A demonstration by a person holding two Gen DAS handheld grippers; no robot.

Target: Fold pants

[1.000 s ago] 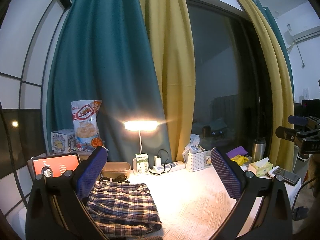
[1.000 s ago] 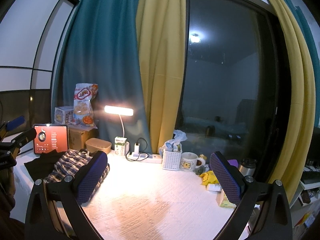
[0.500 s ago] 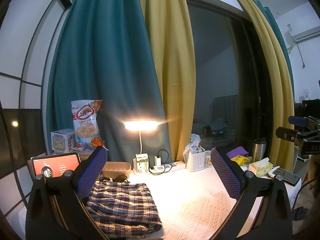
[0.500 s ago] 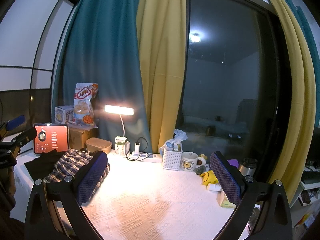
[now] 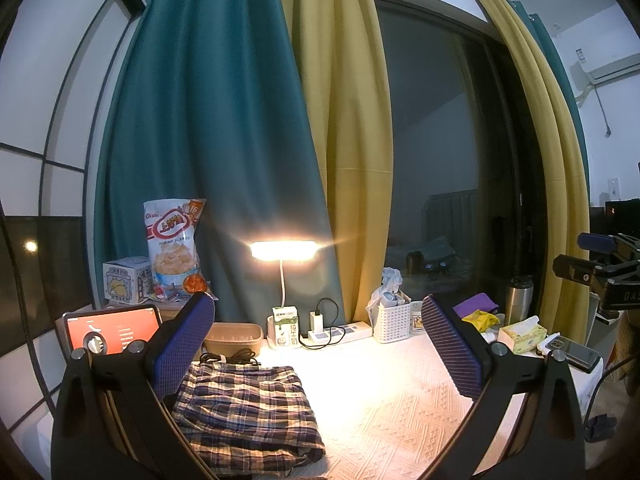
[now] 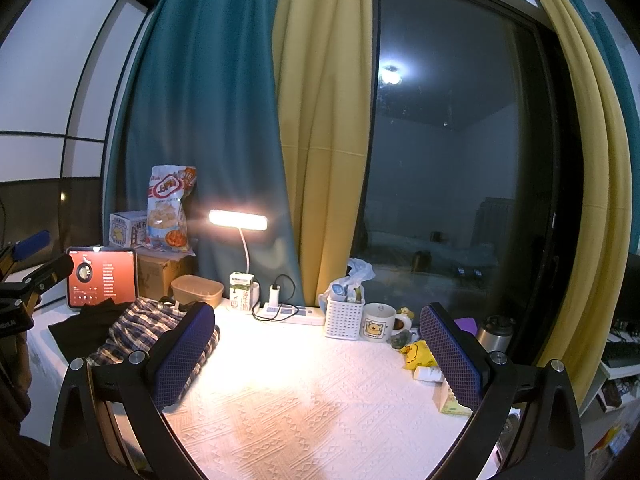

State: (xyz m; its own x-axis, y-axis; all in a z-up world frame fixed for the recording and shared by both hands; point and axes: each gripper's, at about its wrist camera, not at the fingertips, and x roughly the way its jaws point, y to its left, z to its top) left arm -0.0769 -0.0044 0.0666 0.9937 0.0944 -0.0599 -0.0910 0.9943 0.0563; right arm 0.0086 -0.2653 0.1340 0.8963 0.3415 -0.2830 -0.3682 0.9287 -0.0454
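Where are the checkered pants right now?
The checkered pants lie folded on the table's left side, in front of the brown tub, seen low and left in the left wrist view.

The plaid pants [image 5: 248,412], checked in navy, cream and tan, lie folded into a compact, roughly rectangular bundle on the left part of the worktop [image 5: 384,420]. Their layered edges show along the near side. In the right wrist view the pants lie just beside a dark garment [image 6: 86,326].
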